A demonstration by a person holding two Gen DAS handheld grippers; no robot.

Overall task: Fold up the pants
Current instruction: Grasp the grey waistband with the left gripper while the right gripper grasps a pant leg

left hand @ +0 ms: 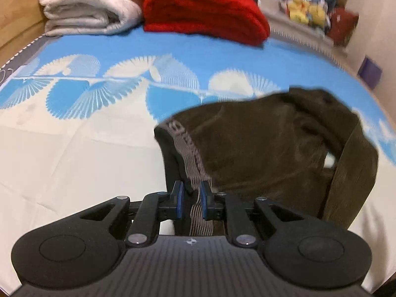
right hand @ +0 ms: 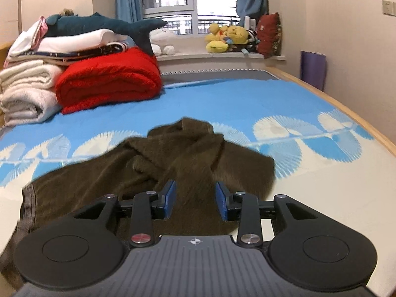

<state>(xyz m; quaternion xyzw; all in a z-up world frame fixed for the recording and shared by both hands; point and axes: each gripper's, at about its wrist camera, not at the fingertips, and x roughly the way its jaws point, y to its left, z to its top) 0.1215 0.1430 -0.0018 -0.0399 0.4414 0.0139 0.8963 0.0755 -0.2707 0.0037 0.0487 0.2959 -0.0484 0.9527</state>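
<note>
Dark brown fleece pants (left hand: 259, 148) lie crumpled on the blue and white bed sheet (left hand: 74, 148). My left gripper (left hand: 191, 198) is shut on their grey patterned waistband (left hand: 184, 146), which runs up from between the blue pads. In the right wrist view the pants (right hand: 173, 153) spread left, with the waistband (right hand: 27, 198) at the far left edge. My right gripper (right hand: 195, 198) has its pads set fairly wide apart. A thick bunch of the brown fabric fills the gap and narrows into it, so the pads press on it.
A folded red blanket (right hand: 109, 81) and stacked white blankets (right hand: 24, 94) sit at the head of the bed, with a plush shark (right hand: 104, 24) on top. Plush toys (right hand: 227, 37) line the window sill. The wooden bed edge (right hand: 358, 118) runs along the right, a purple roll (right hand: 313, 68) behind it.
</note>
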